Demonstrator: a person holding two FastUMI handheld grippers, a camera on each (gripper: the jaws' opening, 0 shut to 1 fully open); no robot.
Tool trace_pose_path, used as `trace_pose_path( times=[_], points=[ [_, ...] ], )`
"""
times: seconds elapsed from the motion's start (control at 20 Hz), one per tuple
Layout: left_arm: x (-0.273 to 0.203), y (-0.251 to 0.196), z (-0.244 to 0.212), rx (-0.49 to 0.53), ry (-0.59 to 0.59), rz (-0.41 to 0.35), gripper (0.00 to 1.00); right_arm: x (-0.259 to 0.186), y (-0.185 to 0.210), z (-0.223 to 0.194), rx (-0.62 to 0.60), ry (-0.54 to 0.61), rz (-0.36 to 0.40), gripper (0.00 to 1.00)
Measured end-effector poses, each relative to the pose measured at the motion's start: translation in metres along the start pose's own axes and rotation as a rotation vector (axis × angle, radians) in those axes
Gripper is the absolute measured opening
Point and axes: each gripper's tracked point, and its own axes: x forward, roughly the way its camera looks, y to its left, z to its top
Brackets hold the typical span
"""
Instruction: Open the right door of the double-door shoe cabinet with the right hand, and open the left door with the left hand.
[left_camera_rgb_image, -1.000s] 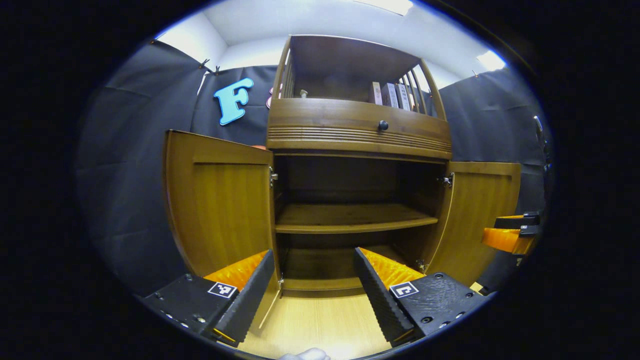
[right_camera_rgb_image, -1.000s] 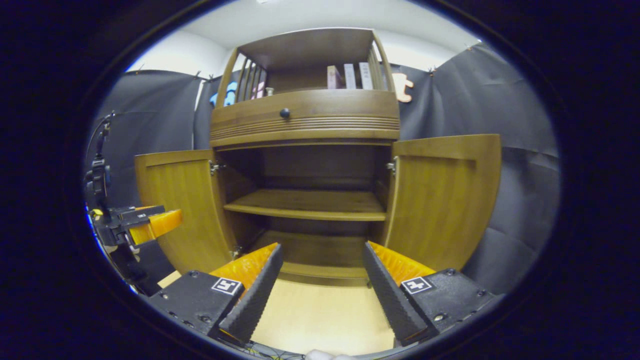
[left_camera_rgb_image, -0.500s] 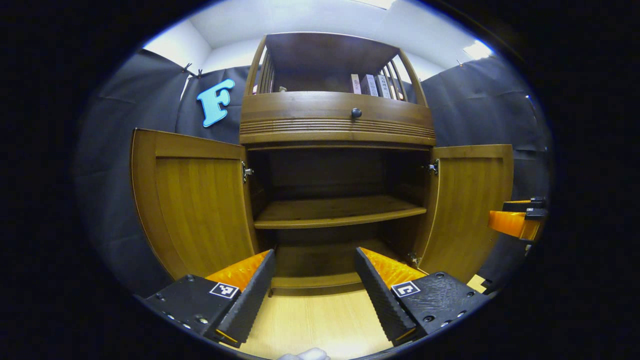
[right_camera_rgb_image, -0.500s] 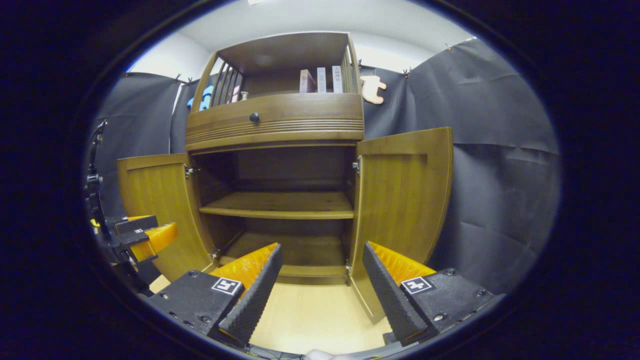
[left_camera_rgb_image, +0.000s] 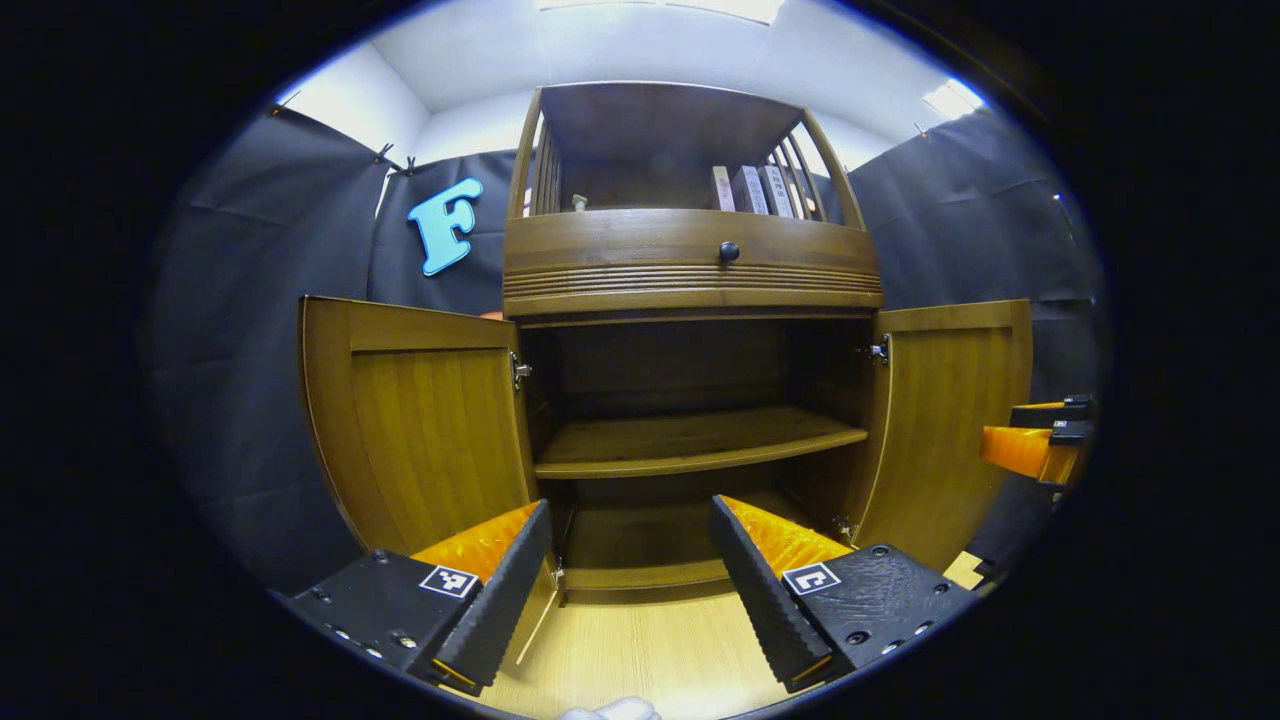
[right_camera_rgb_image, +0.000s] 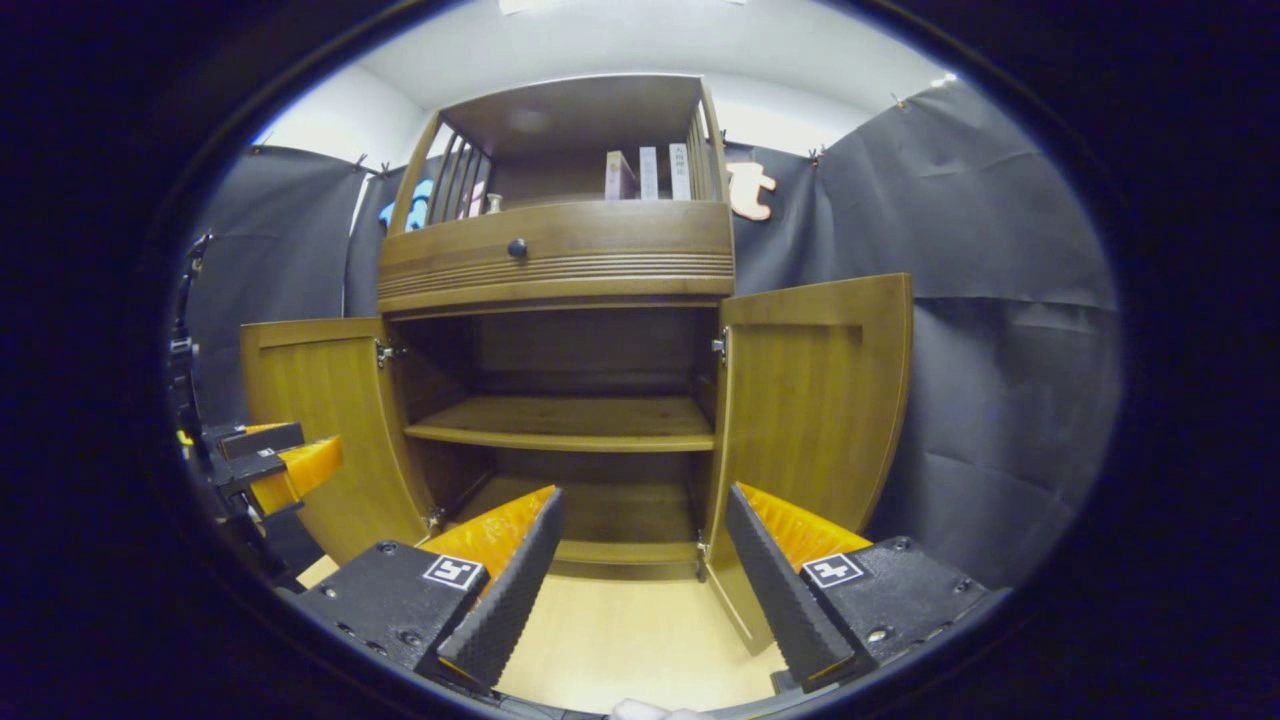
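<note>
The left hand-held gripper (left_camera_rgb_image: 630, 585) is hanging low and level, jaws spread wide and gripping nothing, aiming into the shoe cabinet (left_camera_rgb_image: 690, 270) straight ahead, with the left door (left_camera_rgb_image: 420, 425) swung open just beyond its left finger. The right hand-held gripper (right_camera_rgb_image: 640, 585) is sitting likewise, jaws wide apart and empty, with the right door (right_camera_rgb_image: 815, 400) standing open ahead past its right finger and the floor (right_camera_rgb_image: 630, 635) below. Square coded tags are showing on both grippers' finger bases; spines of the books (right_camera_rgb_image: 650, 172) up top are too small to read.
</note>
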Motion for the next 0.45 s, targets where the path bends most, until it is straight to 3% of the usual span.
trace_pose_path(
  times=[0.45],
  points=[
    [-0.0024, 0.0082, 0.0031, -0.002, -0.009, 0.015, 0.95, 0.0009, 0.0084, 0.0023, -0.016, -0.004, 0.015, 1.00]
  ],
)
